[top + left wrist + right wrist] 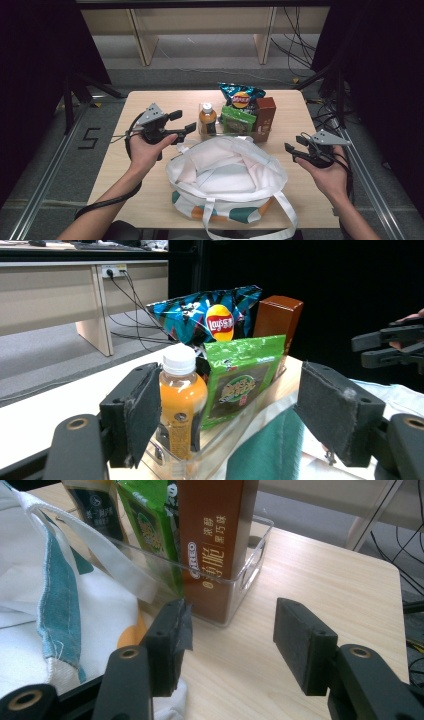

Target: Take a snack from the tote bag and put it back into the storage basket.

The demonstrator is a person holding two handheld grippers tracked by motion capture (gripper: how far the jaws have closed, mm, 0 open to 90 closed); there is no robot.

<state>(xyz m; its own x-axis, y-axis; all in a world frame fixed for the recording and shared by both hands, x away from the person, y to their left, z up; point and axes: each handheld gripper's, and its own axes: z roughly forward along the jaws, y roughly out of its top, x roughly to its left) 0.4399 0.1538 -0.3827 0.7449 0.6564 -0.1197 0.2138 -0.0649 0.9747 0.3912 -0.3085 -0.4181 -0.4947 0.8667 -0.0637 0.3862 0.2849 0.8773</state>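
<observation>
On the worktop [150, 200] a clear tray [262, 136] at the far middle holds, from left to right, an orange juice bottle [207, 119], a green snack packet [237, 119] and a brown biscuit box [266, 114], with a blue crisp bag [241, 96] standing behind them; a white tote bag [225, 175] lies open just near of the tray, its strap reaching up against the tray's near wall. The left tongs [183, 122] are spread with nothing between the pads, and in the left gripper view they [227, 412] line up on the bottle (which looks like the first thing to be taken out). The right tongs [295, 149] are also spread and empty, hovering at the right of the bag, near the tray's box end [230, 645]. My judgement of the risks: the bottle stands close against the green packet, so the right-hand pad could catch the packet and drag it out or tip it. A grip high on the smooth cap could slip. The light tray might slide or lift with the bottle, and the bag's soft mouth may fold shut unless the right tongs hold it open.
</observation>
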